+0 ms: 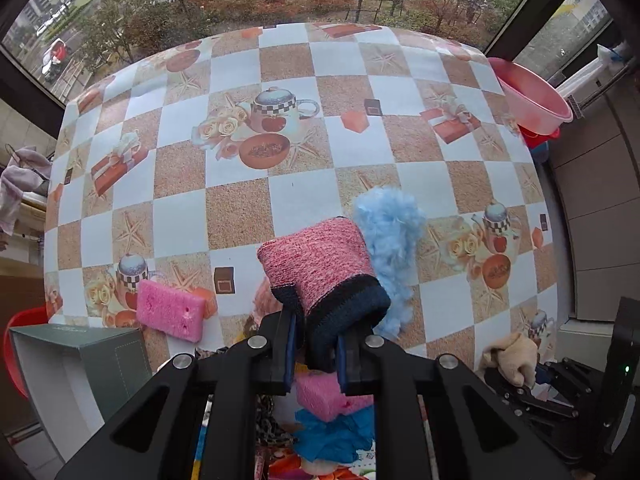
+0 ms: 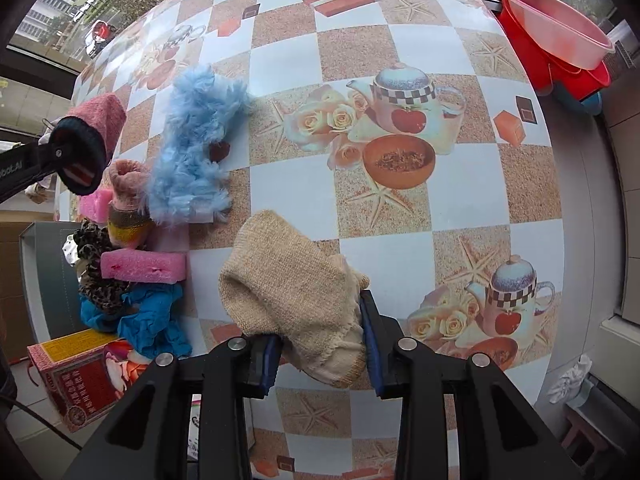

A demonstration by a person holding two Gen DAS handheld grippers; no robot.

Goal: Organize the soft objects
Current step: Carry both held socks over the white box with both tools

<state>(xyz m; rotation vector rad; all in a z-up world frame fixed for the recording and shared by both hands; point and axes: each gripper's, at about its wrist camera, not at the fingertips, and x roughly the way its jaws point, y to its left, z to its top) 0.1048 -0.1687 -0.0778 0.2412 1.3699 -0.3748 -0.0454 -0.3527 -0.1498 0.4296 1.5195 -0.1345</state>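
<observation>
My left gripper (image 1: 316, 354) is shut on the dark cuff of a pink knitted sock (image 1: 320, 264), which hangs lifted above the table; the same pink sock (image 2: 96, 124) shows at the left edge of the right wrist view. My right gripper (image 2: 322, 350) is shut on the cuff of a beige knitted sock (image 2: 288, 292), raised off the checked tablecloth (image 2: 400, 216). A fluffy light-blue piece (image 1: 390, 236) (image 2: 196, 148) lies on the table between both. Pink sponges (image 1: 170, 312) (image 2: 144, 266) lie near the front edge.
A pile at the left front holds a blue cloth (image 2: 154, 320), a leopard-print scrunchie (image 2: 96, 272) and a pinkish sock (image 2: 126, 196). An open grey-green box (image 1: 84, 368) and a red printed box (image 2: 84, 376) stand beside the table. A pink basin (image 1: 532, 96) sits at the right.
</observation>
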